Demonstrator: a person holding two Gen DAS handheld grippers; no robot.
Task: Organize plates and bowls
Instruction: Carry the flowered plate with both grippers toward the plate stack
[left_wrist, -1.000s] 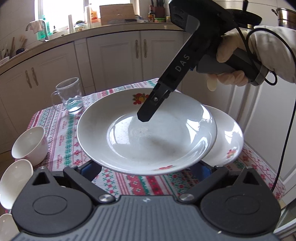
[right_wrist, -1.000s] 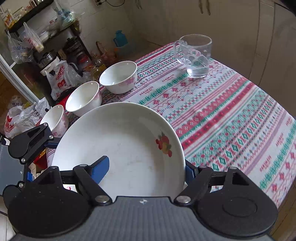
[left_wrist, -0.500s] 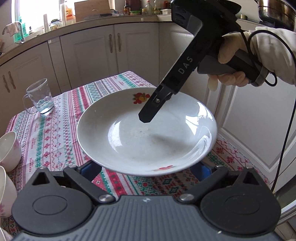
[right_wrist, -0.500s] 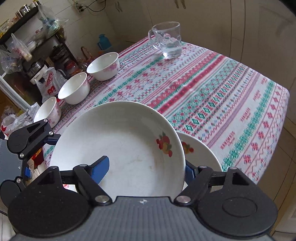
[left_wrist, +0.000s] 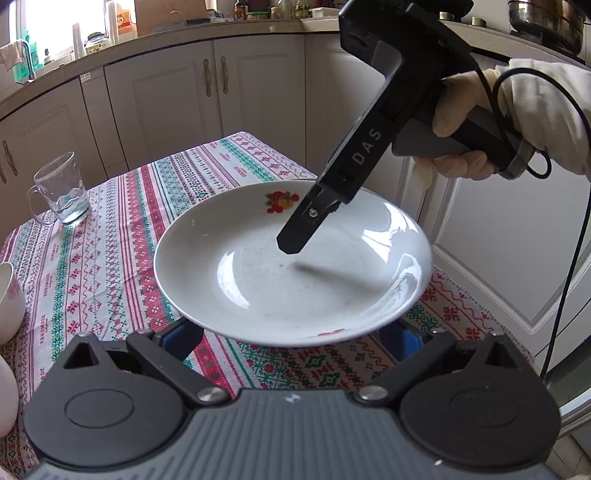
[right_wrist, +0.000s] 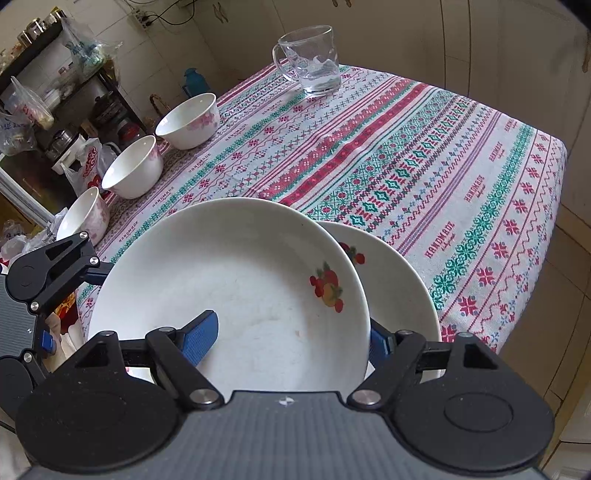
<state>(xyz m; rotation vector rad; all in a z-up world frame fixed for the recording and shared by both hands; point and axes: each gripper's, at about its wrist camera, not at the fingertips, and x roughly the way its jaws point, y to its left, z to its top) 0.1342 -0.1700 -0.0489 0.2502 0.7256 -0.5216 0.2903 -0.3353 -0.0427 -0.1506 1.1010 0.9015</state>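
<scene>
A white deep plate (right_wrist: 240, 280) with a fruit motif hangs just above the table. My right gripper (right_wrist: 291, 338) is shut on its near rim, one blue pad (right_wrist: 201, 334) inside the dish and the other finger outside, under the rim. In the left wrist view that plate (left_wrist: 258, 288) fills the middle, with the right gripper's black finger (left_wrist: 299, 232) reaching into it. My left gripper (left_wrist: 295, 338) stands open under the plate's near edge, its fingertips hidden. A second matching plate (right_wrist: 399, 288) lies on the cloth, partly under the held one. Three white bowls (right_wrist: 188, 122) (right_wrist: 135, 166) (right_wrist: 83, 218) line the table's left edge.
A glass mug (right_wrist: 312, 61) stands at the table's far end. The patterned tablecloth (right_wrist: 443, 166) is bare across the middle and right. The table's edge runs close behind the second plate. A gloved hand (left_wrist: 461, 129) with a cable holds the right gripper. Kitchen cabinets (left_wrist: 258, 92) stand behind.
Both grippers and the held plate have moved together across and slightly down toward the table's right corner. The second plate has come into the right wrist view, under the held plate.
</scene>
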